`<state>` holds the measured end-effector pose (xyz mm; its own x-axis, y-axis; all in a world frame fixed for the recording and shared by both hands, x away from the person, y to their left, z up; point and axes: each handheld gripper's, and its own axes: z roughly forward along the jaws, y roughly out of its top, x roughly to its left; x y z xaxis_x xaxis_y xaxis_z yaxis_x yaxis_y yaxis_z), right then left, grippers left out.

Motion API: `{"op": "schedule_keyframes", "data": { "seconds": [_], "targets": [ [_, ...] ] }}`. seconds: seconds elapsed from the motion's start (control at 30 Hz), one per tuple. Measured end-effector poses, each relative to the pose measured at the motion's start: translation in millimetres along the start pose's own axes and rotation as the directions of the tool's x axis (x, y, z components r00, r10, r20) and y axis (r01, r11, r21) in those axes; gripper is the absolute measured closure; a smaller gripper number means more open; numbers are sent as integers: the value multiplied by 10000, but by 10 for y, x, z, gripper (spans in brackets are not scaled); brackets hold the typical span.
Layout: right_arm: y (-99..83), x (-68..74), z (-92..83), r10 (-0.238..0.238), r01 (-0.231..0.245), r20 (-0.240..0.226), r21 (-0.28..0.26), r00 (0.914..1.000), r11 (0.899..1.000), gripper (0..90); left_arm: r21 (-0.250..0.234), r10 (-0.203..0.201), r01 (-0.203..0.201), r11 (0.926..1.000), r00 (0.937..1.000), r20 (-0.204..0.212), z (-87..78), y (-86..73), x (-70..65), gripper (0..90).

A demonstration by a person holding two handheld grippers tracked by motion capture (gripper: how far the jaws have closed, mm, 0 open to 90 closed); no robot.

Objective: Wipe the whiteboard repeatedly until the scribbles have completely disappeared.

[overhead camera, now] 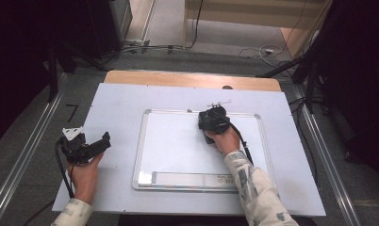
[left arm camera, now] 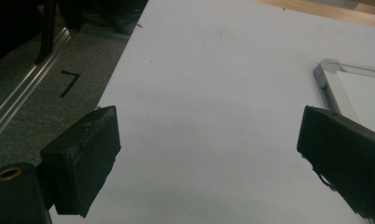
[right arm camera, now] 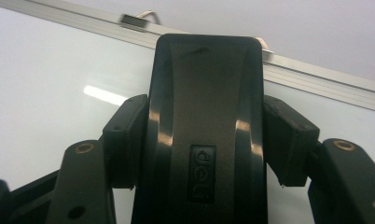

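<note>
Taking the whiteboard (overhead camera: 178,141) as the landmark: it lies flat in the middle of the pale surface (overhead camera: 117,103), silver-framed, with a narrow tray strip along its near edge that carries a small label too blurred to read.

Well to the left of the whiteboard, the person's left hand (overhead camera: 84,176) holds the left gripper (overhead camera: 95,147) just above the bare surface, pointing toward the board's left edge. Its fingers stand wide apart with nothing between them; in the left gripper view the two black pads frame only plain surface, and the whiteboard's rounded corner (left arm camera: 330,70) shows beyond the right-hand finger (left arm camera: 344,161). On the floor left of the surface a short black tape mark (left arm camera: 70,82) lies beside a metal rail (overhead camera: 27,155).

Over the whiteboard's upper right part, near its far frame, the right hand (overhead camera: 225,140) holds the right gripper (overhead camera: 215,117). Its fingers are clamped on a black eraser (right arm camera: 204,135), one pad pressed to each long side. The eraser's glossy back bears a raised panel reading "deli". The eraser sits over the white writing face, its far end close to the silver frame (right arm camera: 316,77), where a small metal clip (right arm camera: 138,18) sits on the frame.
</note>
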<state>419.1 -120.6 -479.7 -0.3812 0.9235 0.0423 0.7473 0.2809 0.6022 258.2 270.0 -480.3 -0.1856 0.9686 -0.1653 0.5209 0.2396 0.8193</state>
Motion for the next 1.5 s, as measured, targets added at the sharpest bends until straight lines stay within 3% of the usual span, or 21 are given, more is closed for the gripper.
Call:
{"op": "schedule_keyframes", "data": {
  "seconds": [0.1,0.27,0.67,0.9,1.07,1.5],
  "targets": [
    [-37,-104,-27,208,-208,43,-106,9998,9997,358,29,-8,8,10000,10000,-2,3,0,-4,64],
    [-69,-55,-24,186,-178,217,-381,9996,9991,359,15,26,-26,10000,10000,20,13,3,-19,65],
    [-31,359,53,-722,715,-82,-686,9974,9951,376,5,16,-16,10000,10000,67,26,9,-23,65],
    [-8,453,74,-822,808,-210,-638,9964,9947,377,6,30,-30,10000,10000,59,20,10,-22,65],
    [-9,392,65,-701,693,-107,-612,9975,9957,375,20,1,-1,10000,10000,40,6,9,-10,65],
    [-127,-56,-53,41,-29,170,-688,9998,9976,375,13,19,-19,10000,10000,27,15,4,-18,65]
  ]
}}
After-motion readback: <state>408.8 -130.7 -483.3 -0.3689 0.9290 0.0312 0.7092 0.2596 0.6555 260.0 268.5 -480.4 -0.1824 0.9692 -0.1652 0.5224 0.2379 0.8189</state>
